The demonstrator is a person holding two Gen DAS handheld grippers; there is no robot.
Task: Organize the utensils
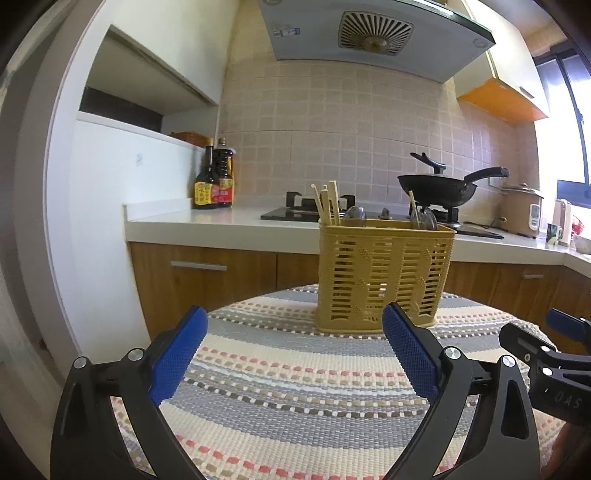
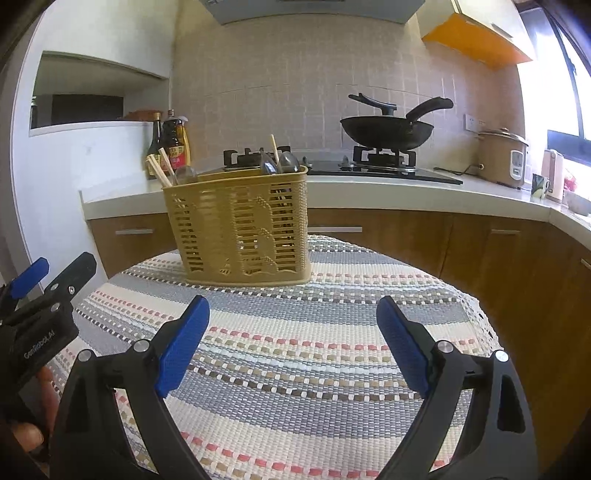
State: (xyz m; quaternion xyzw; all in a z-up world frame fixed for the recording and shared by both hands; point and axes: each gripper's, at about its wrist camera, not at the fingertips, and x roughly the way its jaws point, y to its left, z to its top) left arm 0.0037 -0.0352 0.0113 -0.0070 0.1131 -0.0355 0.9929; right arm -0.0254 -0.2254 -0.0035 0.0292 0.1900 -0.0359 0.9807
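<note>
Two views look forward along hand-held grippers in a kitchen.

Nearest in the left wrist view, the left gripper [image 1: 293, 350] fills the lower part of the picture. Its blue-padded fingers [image 1: 177, 360] are spread wide apart, with nothing between them but cloth. At about 4 o'clock, at the right edge, part of the right gripper [image 1: 554, 354] shows, black with a blue tip.

In the right wrist view the right gripper [image 2: 293, 345] is likewise spread wide and holds nothing. At 8 o'clock the left gripper [image 2: 44, 291] appears, with part of a hand [image 2: 27, 432] beneath it at the lower left corner.

Under both grippers lies a woven striped tablecloth [image 1: 295, 406] in cream, grey and pink, covering a rounded table.

Further on, at about 1 o'clock in the left view and 11 o'clock in the right view, a tan slotted plastic utensil basket [image 1: 384, 277] stands upright on the cloth, well apart from both grippers. Wooden chopsticks [image 1: 327, 203] stick up from its left end. Metal spoons [image 1: 423, 218] and one more chopstick stand at its right end, and another spoon [image 1: 354, 216] sits beside the chopsticks.

Beyond the table runs a white counter [image 1: 221, 218] over wooden cabinets. Two dark sauce bottles [image 1: 214, 177] stand at 11 o'clock. A black wok [image 1: 437, 188] sits on a gas stove [image 1: 295, 210] at 1 o'clock, and a rice cooker [image 1: 521, 210] at 3 o'clock. A range hood [image 1: 369, 33] hangs at 12 o'clock against the tiled wall.
</note>
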